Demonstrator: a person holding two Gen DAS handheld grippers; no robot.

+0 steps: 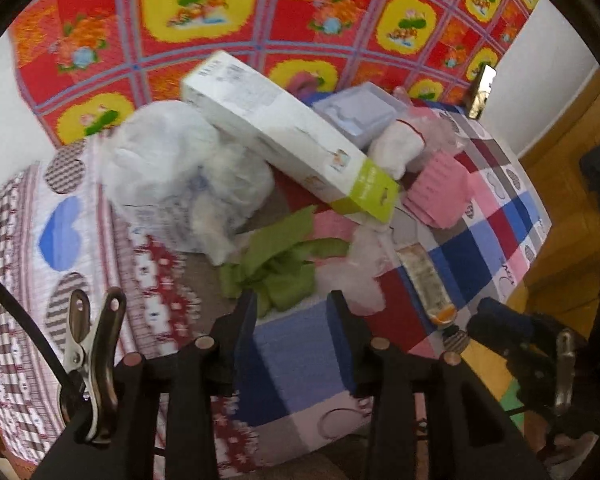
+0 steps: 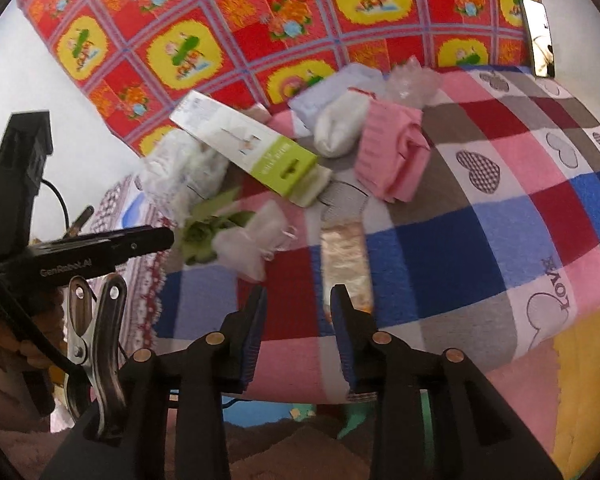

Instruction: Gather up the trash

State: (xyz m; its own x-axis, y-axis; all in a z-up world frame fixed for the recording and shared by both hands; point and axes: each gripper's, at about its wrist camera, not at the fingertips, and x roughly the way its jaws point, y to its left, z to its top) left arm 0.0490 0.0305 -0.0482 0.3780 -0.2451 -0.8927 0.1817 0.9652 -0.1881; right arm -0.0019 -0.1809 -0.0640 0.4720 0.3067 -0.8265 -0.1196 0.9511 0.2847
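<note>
Left gripper [image 1: 294, 304]: jaws parted, nothing between them; green wrapper [image 1: 278, 268] lies just beyond the tips. Right gripper [image 2: 298, 300]: jaws parted, empty; clear packet [image 2: 346, 264] lies just ahead. White-and-green box [image 1: 292, 140] is seen beyond the wrapper on the checked blanket [image 1: 472, 248].

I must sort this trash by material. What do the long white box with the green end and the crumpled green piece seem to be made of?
The long white box with the green end looks like printed cardboard, matte: flat faces, sharp folded edges. The crumpled green piece is probably thin paper or film; it holds creases, but blur leaves this open.
</note>
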